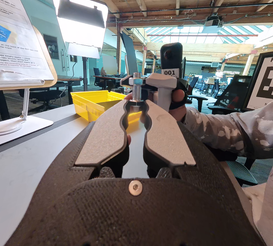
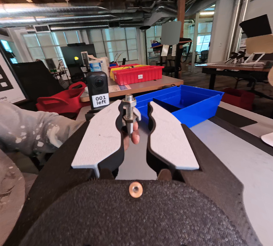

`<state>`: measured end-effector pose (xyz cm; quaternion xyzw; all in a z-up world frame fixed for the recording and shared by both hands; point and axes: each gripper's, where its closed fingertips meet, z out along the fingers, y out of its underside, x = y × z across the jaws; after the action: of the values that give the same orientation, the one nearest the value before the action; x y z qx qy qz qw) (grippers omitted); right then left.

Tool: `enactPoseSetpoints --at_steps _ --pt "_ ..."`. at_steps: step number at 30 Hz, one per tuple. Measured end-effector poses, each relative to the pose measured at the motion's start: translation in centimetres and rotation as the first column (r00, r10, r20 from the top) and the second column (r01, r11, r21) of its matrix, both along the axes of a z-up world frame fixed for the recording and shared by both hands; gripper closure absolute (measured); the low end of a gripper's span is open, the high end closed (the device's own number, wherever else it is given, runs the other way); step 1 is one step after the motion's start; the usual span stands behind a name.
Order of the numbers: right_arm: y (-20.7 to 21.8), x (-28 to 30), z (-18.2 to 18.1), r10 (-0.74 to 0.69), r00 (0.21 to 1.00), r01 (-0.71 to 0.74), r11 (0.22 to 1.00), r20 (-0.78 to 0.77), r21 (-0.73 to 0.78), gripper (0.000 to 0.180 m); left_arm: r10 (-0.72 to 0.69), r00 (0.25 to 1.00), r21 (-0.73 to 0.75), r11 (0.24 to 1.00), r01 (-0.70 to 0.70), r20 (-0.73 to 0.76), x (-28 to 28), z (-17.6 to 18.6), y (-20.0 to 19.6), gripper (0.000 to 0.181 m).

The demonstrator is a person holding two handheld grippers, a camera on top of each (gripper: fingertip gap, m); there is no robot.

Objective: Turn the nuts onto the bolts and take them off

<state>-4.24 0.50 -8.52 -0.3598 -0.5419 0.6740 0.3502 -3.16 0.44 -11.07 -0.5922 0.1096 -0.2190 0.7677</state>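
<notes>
A bolt [image 1: 137, 89] was held upright above the table [image 1: 37, 157], its head pinched between the tips of the left gripper [image 1: 136, 104], whose fingers were drawn in on it. A nut [image 1: 136, 81] sat high on the thread, just below the bolt's top end. In the left wrist view the right gripper [image 1: 136, 81] was seen reaching in from the right, its fingers on either side of the nut; whether they actually pressed the nut could not be told there.

In the right wrist view the same bolt [image 2: 129, 109] stood near the tips of the right gripper [image 2: 135, 104], with the nut [image 2: 129, 102] touching or just beside the left finger [image 2: 103, 132]. The right finger [image 2: 167, 135] stood clear of the nut (a gap showed between them), so the jaws were spread and nothing was clamped.

A yellow bin [image 1: 94, 101] lay on the table beyond the left gripper, and a blue bin [image 2: 184, 104] lay far right in the right wrist view. A sheet on a stand [image 1: 22, 39] stood at the far left of the table.
</notes>
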Motion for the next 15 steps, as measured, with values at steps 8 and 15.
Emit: enactPoseSetpoints --at_steps 8,15 --pt "0.6 0.4 0.5 0.006 1.000 -0.007 0.999 -0.022 -0.045 0.149 0.005 1.000 0.008 1.000 -0.005 0.006 -0.3 0.1 0.0 0.162" --pt "3.5 -0.2 0.4 -0.109 0.994 0.106 0.989 -0.026 -0.100 0.173 0.008 1.000 0.023 1.000 -0.008 0.010 -0.6 0.6 -0.3 0.163"
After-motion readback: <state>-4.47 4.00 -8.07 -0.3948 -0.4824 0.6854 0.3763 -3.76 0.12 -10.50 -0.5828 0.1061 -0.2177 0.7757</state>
